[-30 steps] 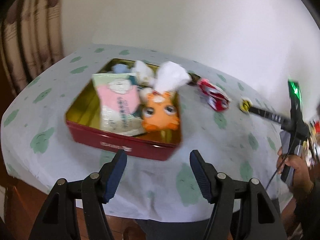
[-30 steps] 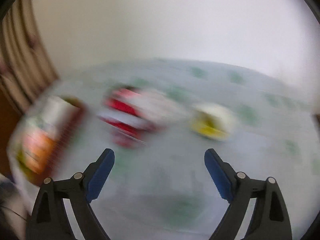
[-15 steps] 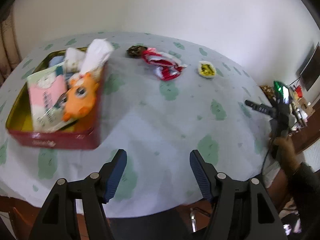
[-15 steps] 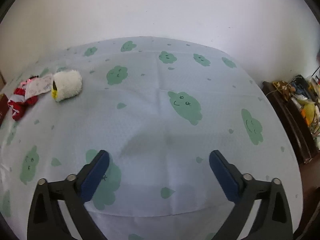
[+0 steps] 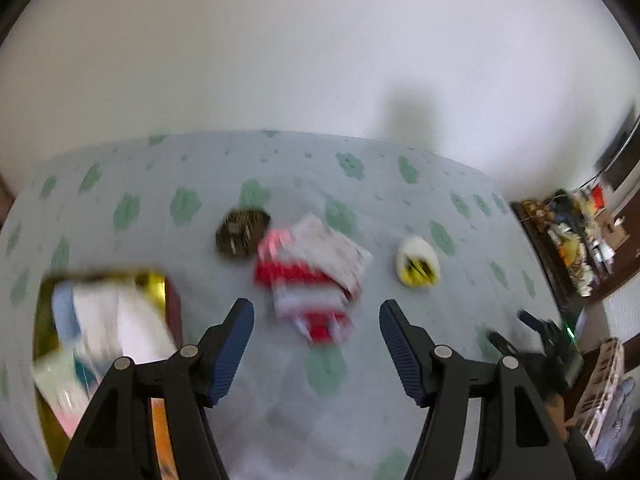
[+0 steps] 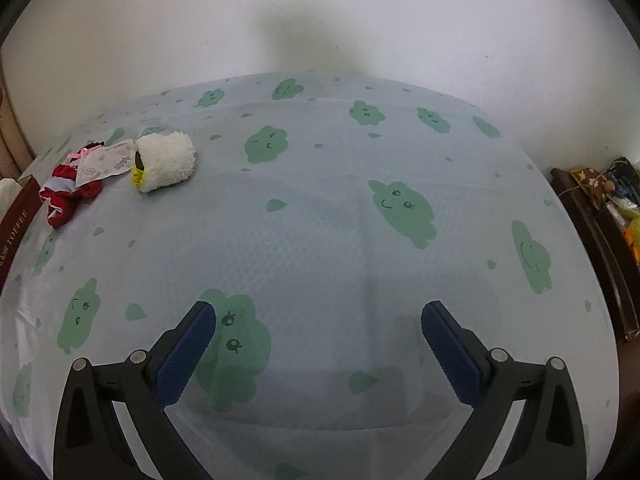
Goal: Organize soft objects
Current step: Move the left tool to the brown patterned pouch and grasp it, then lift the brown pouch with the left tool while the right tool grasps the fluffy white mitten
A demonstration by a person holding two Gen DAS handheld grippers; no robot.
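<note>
My left gripper (image 5: pixel 316 320) is open and empty, hovering just short of a red and white soft toy (image 5: pixel 310 276) on the cloud-print tablecloth. A dark round item (image 5: pixel 242 232) lies behind the toy on the left, a white fluffy piece with a yellow face (image 5: pixel 418 264) on the right. The red tin (image 5: pixel 100 344) with soft things inside sits at lower left, blurred. My right gripper (image 6: pixel 318 324) is open wide over bare cloth, with the red toy (image 6: pixel 66 196) and the white fluffy piece (image 6: pixel 166 162) far off at its left.
A corner of the red tin (image 6: pixel 16 216) shows at the right wrist view's left edge. A dark cluttered shelf (image 5: pixel 576 240) stands beyond the table's right edge. A person's hand with the other gripper (image 5: pixel 540 344) is at the left wrist view's lower right. A white wall rises behind the table.
My left gripper swung right, away from the tin, and now faces the red and white toy. The right gripper's jaws spread a little wider and its view has settled over bare cloth.
</note>
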